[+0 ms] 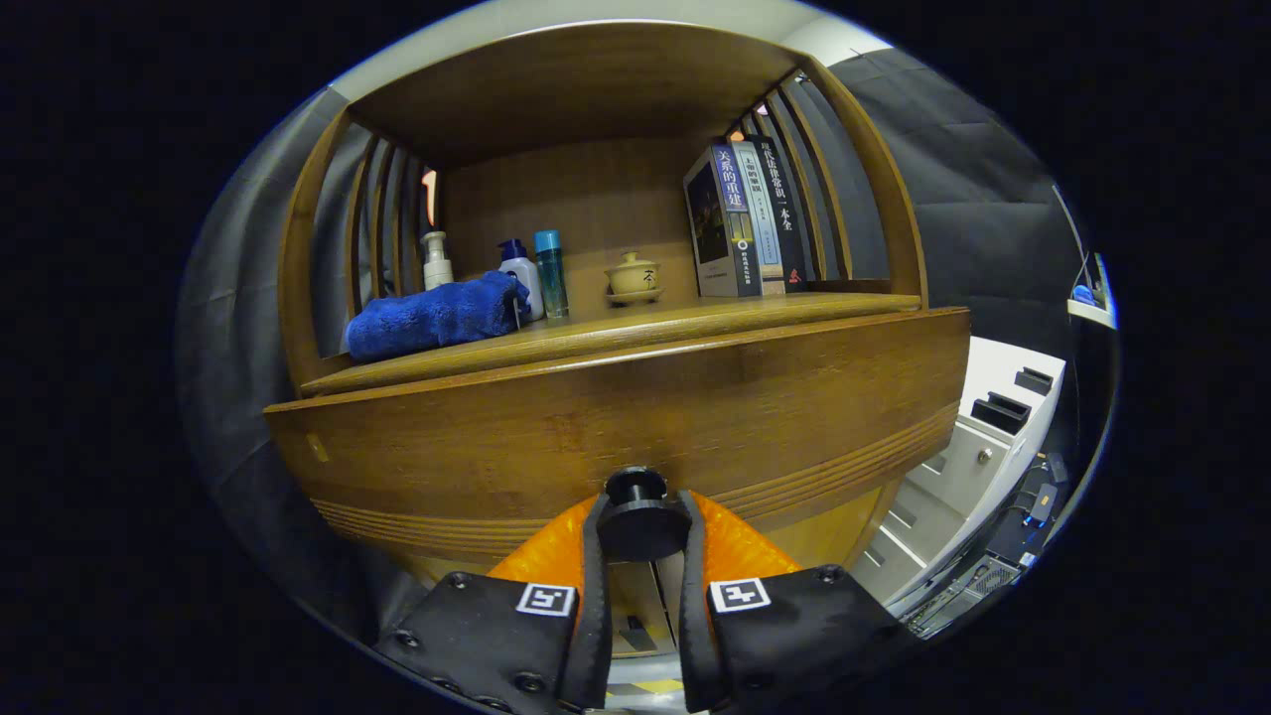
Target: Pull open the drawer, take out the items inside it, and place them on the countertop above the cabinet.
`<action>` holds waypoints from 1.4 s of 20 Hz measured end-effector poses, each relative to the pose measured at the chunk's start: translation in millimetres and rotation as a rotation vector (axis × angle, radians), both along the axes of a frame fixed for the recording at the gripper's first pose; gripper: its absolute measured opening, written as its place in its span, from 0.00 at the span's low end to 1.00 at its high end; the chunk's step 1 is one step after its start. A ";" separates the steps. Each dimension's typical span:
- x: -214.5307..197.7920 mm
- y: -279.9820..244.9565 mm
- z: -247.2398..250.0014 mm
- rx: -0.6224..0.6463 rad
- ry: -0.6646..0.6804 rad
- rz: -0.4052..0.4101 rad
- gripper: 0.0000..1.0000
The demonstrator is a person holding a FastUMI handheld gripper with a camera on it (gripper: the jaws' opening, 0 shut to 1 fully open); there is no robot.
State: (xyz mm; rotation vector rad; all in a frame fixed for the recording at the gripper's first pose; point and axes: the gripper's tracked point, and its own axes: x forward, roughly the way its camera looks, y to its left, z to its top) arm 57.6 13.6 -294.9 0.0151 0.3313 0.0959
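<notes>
**One knob, two fingers closing on it**

Two fingers are pinching the drawer's round knob (pixel 636 514), one pressing on each side, so the gripper (pixel 640 541) is clamped on the knob with only a narrow gap behind it. The knob is sitting right between the fingertips, and the drawer front (pixel 616 427) is rising as a broad wooden face just beyond them. The drawer is looking closed or barely started; its inside is hidden, so what it holds cannot be told.

Going left to right along the countertop (pixel 596 338) above and beyond the fingers: a blue towel (pixel 434 316) is lying up to the left, a pump bottle (pixel 436 260) is standing behind it, two more bottles (pixel 536 273) are standing just right of the towel, a lidded cup (pixel 633 276) is sitting almost straight above the knob, and books (pixel 745 218) are leaning up to the right. A white cabinet (pixel 978 437) is standing off to the right of the fingers.

The likely trouble is the grip slipping off the smooth knob if the pull is angled rather than straight back. A jerky pull could also be rocking the bottles and cup above. Free room on the countertop is looking tight for whatever comes out.
</notes>
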 end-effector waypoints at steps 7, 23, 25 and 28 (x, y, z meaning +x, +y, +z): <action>-45.8 -7.3 4.4 0.002 0.008 0.009 0.36; -110.6 -15.4 6.0 -0.017 0.018 -0.003 0.28; -118.7 -17.6 5.6 -0.026 0.024 -0.006 0.28; -131.6 -19.3 5.5 -0.031 0.019 -0.003 0.27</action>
